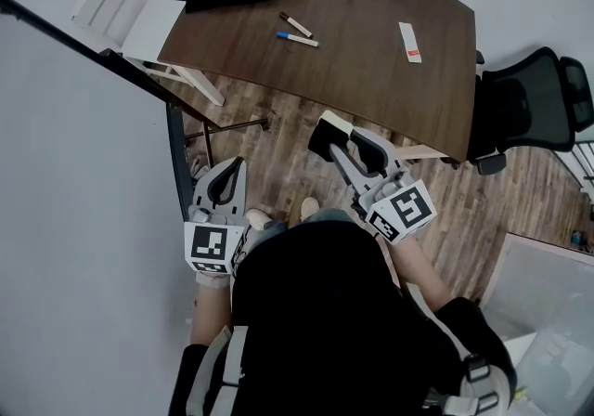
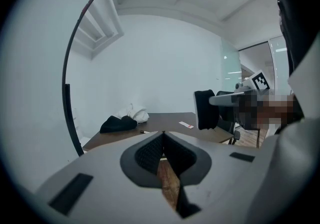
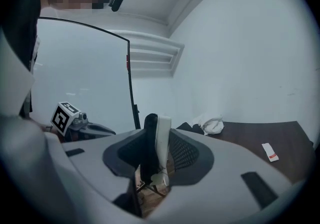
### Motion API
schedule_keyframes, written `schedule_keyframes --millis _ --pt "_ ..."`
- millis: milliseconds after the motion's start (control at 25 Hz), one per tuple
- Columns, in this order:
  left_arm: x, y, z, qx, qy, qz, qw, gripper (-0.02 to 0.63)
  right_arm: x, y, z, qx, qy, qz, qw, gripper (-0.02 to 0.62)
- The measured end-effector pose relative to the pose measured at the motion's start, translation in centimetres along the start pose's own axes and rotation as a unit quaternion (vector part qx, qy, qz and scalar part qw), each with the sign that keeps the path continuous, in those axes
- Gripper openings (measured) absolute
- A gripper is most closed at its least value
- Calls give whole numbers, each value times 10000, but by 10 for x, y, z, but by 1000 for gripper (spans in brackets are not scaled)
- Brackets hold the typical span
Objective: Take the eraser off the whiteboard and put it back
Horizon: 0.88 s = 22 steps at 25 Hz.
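While the left tongs (image 2: pixel 163 135) sit closed (tips touching), the right tongs (image 3: pixel 156 138) clamp the eraser (image 1: pixel 328 136).

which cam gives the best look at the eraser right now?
Right gripper view: the eraser sits close and centred, clamped edge-on in the jaws of the right gripper, with dark felt and white back both clear. Head view shows it small from above, at the jaw tips. Left gripper view shows only a farther-off dark block.
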State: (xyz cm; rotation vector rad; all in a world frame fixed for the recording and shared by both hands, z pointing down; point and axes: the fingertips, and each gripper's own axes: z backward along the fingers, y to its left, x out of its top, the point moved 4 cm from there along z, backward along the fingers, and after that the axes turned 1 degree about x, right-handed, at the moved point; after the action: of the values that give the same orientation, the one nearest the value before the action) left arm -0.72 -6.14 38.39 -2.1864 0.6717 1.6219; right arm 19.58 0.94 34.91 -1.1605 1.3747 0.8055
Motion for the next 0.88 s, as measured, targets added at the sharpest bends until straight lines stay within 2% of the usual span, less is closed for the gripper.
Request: schedule_keyframes --millis 400,880 --pt "10 14 -5 22 -210 -11 9998 7 10 -7 8 -238 -110 348 9990 144" --pt "5 23 6 176 -165 -11 9997 8 1 -3 -7 -120 -27 131 9998 144"
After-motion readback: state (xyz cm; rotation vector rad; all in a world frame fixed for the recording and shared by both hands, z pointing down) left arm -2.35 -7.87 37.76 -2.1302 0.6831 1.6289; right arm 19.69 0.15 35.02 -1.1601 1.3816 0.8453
